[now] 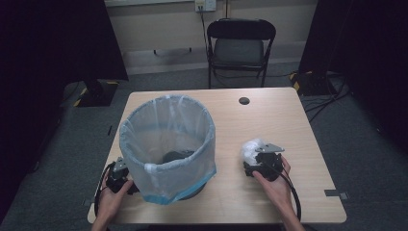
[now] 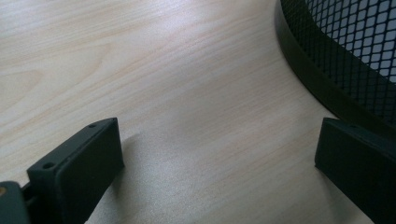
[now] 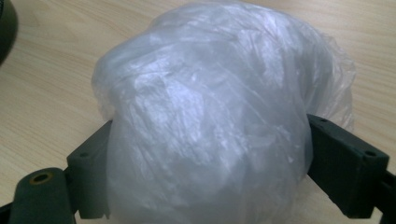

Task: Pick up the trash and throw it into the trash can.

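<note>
The right tongs grasp the crumpled plastic bag on the table, right of the bin; they should squeeze gently before lifting. The left tongs are released.

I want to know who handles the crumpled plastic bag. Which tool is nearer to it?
The right. The right tool has the crumpled plastic bag between its jaws. The left tool sits across the table, beside the base of the lined mesh bin, jaws open.
</note>
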